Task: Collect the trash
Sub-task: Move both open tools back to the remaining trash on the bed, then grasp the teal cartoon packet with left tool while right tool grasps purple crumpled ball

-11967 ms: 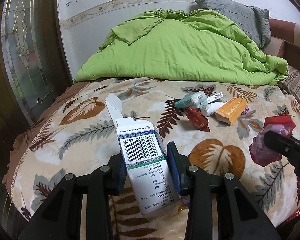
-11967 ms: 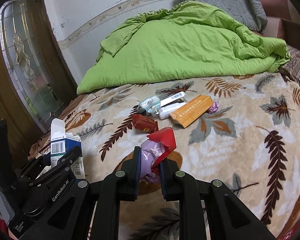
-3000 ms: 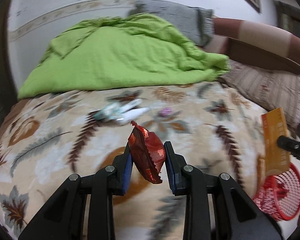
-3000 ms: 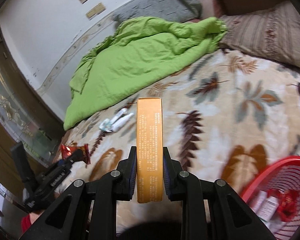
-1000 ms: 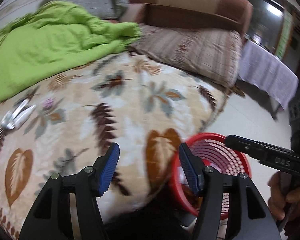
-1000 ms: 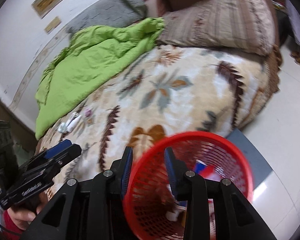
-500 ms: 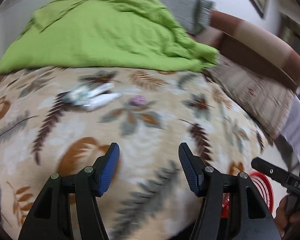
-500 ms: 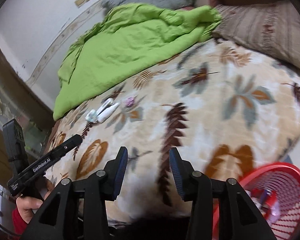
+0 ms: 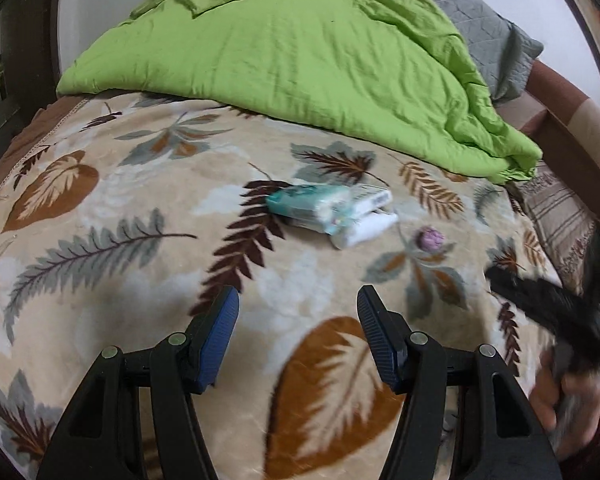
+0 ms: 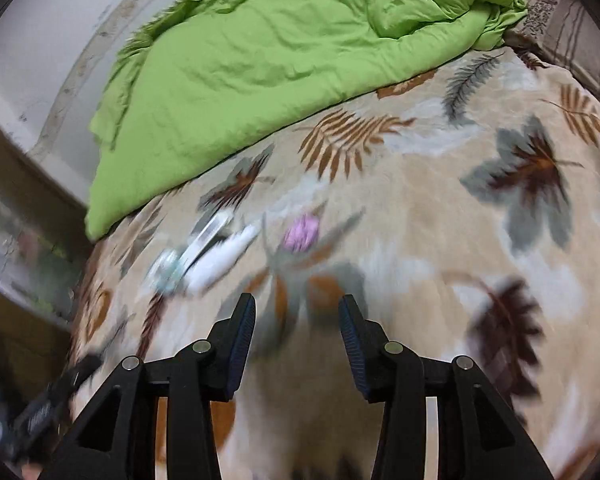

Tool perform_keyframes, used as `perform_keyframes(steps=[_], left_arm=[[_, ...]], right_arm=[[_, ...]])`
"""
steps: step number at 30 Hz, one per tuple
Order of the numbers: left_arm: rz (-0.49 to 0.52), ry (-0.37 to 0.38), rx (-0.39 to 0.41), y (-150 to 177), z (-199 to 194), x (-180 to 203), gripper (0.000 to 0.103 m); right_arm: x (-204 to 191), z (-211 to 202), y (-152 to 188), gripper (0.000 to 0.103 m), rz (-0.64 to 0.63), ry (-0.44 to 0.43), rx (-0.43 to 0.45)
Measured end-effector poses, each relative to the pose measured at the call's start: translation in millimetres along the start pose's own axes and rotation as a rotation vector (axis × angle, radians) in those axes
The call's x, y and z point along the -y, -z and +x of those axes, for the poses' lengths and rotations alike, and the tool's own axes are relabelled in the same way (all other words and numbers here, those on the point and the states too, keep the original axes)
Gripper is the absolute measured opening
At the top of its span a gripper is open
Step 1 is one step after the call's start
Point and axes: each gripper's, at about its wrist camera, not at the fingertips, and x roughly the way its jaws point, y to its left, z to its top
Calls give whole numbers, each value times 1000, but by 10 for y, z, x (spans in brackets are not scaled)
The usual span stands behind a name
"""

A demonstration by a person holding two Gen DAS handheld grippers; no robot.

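Two hand-held grippers [image 9: 298,300] [image 10: 297,312] both apart and empty, teal packet [image 9: 308,204] on blanket [image 9: 140,200]

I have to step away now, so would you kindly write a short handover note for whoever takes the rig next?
Left gripper: open, empty, above the leaf-print blanket.
Right gripper: open, empty, also over the blanket.
Left on the bed: a teal-and-white packet lying on a white barcoded box and a white tube, touching in one heap, and a small purple wrapper ball apart to their right.
Done: nothing else loose shows on the blanket.
To do: pick up these four pieces. The bin is out of view now.
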Motion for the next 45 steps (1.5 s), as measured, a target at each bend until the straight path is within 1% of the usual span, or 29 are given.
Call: perform_keyframes(steps=[4,7,8,9,11,15,18,20,21,22,23,25,27,29,32,33,34,35,36,38,39,41,43,45], left_arm=[[9,-19,-13,-118,97,-70,61],[-8,-19,-17,-233,152,-115,62],[-16,-14,-19,-276,174,-130,63],[-24,-9,-20,-313,190,-140,64],[-46,4,-19,-405,228,-156,65],[-112,37,-14,-602,326,-156,71],[-165,58,-26,-771,473,-114,74],[-197,48,-48,-868,632,-72,74],[-210,41,-73,-913,736,-52,74],[-229,13,-113,-958,884,-31,74],[-238,-3,-132,-974,962,-27,74],[-258,-42,-200,-1006,1195,-9,74],[-275,-46,-239,-1005,1331,-9,74],[-256,-50,-275,-975,1444,15,74],[-227,-34,-277,-882,1454,11,74],[-219,-24,-282,-840,1444,-3,73],[-210,-21,-282,-791,1427,-15,69],[-198,-23,-284,-765,1425,-31,62],[-182,-20,-281,-720,1406,-50,61],[-177,16,-249,-642,1330,-110,57],[-171,17,-241,-606,1314,-131,56],[-150,26,-205,-540,1283,-140,56],[-110,1,-176,-514,1298,-81,58],[-93,-18,-164,-531,1334,-37,59]], right_arm=[[27,432,-269,47,52,15,-18],[68,742,-353,46,122,-3,-64],[75,814,-363,42,139,1,-68],[72,869,-365,35,143,10,-70],[43,934,-361,29,132,16,-59],[4,891,-325,26,101,27,-25],[-42,732,-276,26,86,32,5],[-118,592,-241,26,57,30,30],[-145,518,-225,26,48,26,44],[-171,445,-208,26,41,16,57],[-195,378,-190,26,33,7,70],[-222,254,-144,26,15,6,94],[-232,183,-99,26,10,-5,103],[-240,157,-64,26,6,-16,100],[-251,148,-56,26,-7,-23,101],[-245,142,-61,26,-5,-25,103],[-236,133,-64,26,0,-27,106],[-234,142,-71,26,3,-30,105],[-237,140,-64,26,3,-34,104],[-258,135,-46,26,-8,-37,100],[-282,140,-32,26,-19,-36,95],[-327,139,-7,26,-37,-31,93],[-370,132,10,27,-49,-30,95],[-406,125,36,27,-58,-27,96]])
